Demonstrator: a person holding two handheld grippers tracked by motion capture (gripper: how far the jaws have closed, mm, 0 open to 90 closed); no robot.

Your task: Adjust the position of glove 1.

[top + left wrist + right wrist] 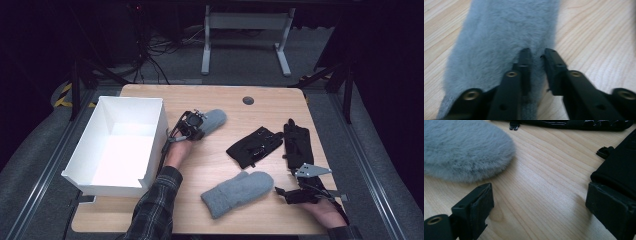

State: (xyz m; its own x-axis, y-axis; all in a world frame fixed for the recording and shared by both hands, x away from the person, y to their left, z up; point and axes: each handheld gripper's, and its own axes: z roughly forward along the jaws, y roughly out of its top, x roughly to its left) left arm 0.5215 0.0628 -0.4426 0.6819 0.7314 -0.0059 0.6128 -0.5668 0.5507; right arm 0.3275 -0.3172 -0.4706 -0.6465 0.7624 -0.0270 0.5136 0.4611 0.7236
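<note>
On the desk (270, 105) a fuzzy grey mitten (212, 120) is being taken by the left tongs (192, 125), just beside the white box's (112, 182) right wall, at about eleven o'clock from the desk's middle. In the left gripper view the two black jaws are drawn nearly together with a fold of the mitten's (499, 37) fur pinched between their tips; the grip looks made, though the mitten lies flat on the wood and is not yet lifted. The box is seen to hold nothing, so by the look of things the sorting has barely begun: nothing is packed, and four pieces are left out. A second grey mitten (239, 192) lies at six o'clock, and a pair of black gloves (255, 145) rests at three o'clock, the farther one (296, 142) long and upright toward the desk's right edge. The right tongs (295, 195) are held low at five o'clock, jaws spread wide and gripping nothing; in the right gripper view bare wood is seen between them, the second mitten's (464, 150) rounded end to one side and black fabric (619, 175) close against the other jaw. Whether that jaw touches the glove cannot be told. The cuff of the gripped mitten is hidden under the left tongs.
</note>
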